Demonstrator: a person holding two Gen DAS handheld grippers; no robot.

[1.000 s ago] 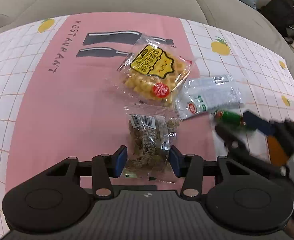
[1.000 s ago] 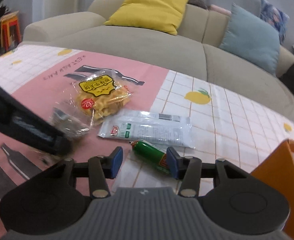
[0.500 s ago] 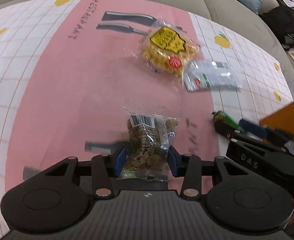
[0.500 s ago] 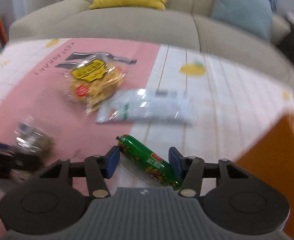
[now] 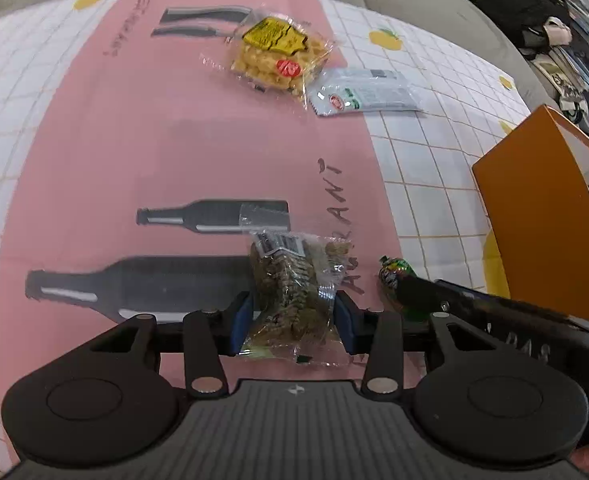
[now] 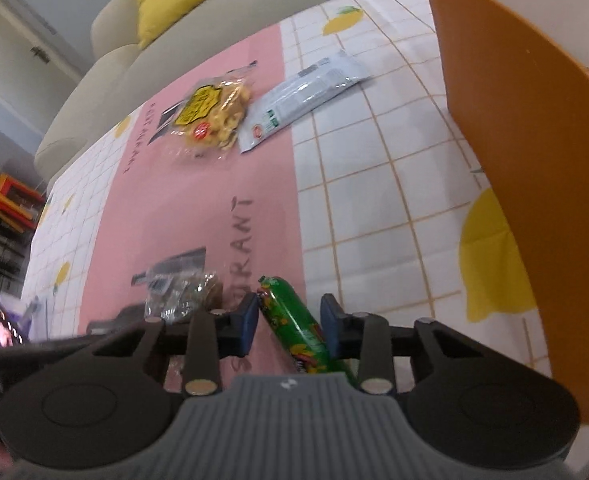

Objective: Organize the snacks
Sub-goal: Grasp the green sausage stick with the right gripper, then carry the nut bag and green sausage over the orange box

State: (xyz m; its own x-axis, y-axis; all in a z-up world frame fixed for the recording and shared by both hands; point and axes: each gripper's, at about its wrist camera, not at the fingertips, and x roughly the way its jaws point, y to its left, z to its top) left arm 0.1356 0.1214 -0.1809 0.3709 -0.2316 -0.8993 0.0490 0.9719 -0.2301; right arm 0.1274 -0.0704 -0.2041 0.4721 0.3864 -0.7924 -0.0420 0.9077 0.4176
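left gripper [image 5: 293, 318] pinching brown snack pack [image 5: 290, 292] | right gripper [image 6: 290, 326] clamping green sausage [image 6: 300, 330] | pink-checked tablecloth [image 6: 198, 208] | beige sofa [image 6: 214, 16] behind

Obscured and cropped items

Orange box [image 6: 526, 152] runs off frame, contents barely visible; green sausage [image 5: 394, 274] mostly hidden behind right gripper [image 5: 474, 312]; label print illegible.
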